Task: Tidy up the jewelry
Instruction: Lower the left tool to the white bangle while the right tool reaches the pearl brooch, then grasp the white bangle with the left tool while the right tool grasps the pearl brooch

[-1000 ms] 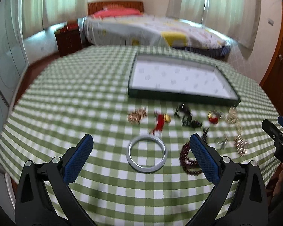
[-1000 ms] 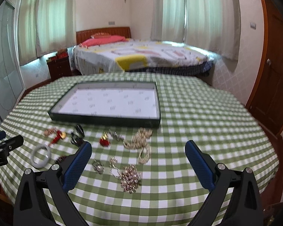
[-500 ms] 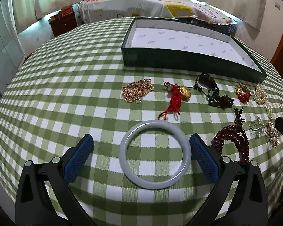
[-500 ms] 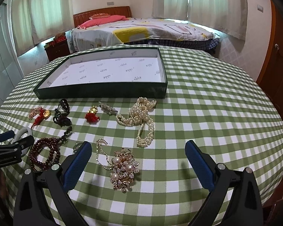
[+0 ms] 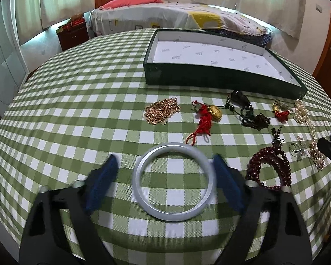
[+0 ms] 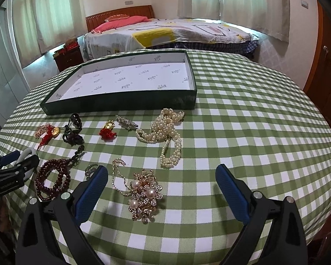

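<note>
On checked cloth (image 5: pixel 81 101): one tray (image 5: pixel 220 78), one bangle (image 5: pixel 173 217) between closing left hand-held gripper (image 5: pixel 165 170); right hand-held gripper (image 6: pixel 162 177) wide.

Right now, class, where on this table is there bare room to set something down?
The tray holds nothing. Bare cloth lies right of the pearls and left of the gold chain. The strip in front of the tray, from chain to pearls, is crowded.

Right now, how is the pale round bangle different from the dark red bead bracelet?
The pale grey smooth bangle is one solid ring; the dark red bead bracelet is many small beads on a string. The bangle makes a single open circle, while the bead bracelet is looped in several coils with a knotted tail. The bangle lies between the left tongs; the bead bracelet lies beside them. Both rest flat on the green checked tablecloth.
</note>
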Available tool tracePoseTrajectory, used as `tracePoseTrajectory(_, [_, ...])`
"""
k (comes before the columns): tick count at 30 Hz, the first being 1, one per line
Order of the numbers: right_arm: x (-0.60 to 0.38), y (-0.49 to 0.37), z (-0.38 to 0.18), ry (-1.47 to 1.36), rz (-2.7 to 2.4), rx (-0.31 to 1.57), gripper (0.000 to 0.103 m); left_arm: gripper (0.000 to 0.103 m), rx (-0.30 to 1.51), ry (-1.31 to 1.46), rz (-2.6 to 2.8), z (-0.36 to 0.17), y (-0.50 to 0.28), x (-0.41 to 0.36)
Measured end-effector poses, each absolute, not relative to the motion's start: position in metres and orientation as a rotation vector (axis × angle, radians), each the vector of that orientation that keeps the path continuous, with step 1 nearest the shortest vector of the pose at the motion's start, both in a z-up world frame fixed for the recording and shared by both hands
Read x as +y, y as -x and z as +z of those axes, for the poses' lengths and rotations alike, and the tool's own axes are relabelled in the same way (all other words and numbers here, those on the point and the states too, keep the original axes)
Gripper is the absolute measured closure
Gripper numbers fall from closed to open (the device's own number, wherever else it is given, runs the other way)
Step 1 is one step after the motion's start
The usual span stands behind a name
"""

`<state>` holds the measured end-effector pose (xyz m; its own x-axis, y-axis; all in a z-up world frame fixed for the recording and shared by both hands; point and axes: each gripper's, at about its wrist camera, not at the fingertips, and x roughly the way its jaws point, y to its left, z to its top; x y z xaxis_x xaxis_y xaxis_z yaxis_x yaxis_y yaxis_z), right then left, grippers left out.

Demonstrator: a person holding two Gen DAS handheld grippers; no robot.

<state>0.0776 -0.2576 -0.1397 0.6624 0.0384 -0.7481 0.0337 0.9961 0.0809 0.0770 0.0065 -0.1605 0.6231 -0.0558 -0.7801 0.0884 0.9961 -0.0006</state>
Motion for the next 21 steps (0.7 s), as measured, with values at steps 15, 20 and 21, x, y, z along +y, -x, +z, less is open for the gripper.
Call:
tracePoseTrajectory(15, [-0.248,-0.072,-0.149,-0.082,0.055,0.897,0.06,0.034,0.886,-0.034,-0.083,-0.158,-0.073,0.006])
tracePoseTrajectory(20, [-0.242,-0.065,-0.148,-0.062,0.078,0.898,0.072,0.034,0.888,-0.032,-0.081,-0.158,-0.071,0.008])
tracePoseTrajectory(21, [-0.241,-0.065,-0.148,-0.056,0.081,0.899,0.074,0.034,0.889,-0.03,-0.081,-0.158,-0.07,0.008])
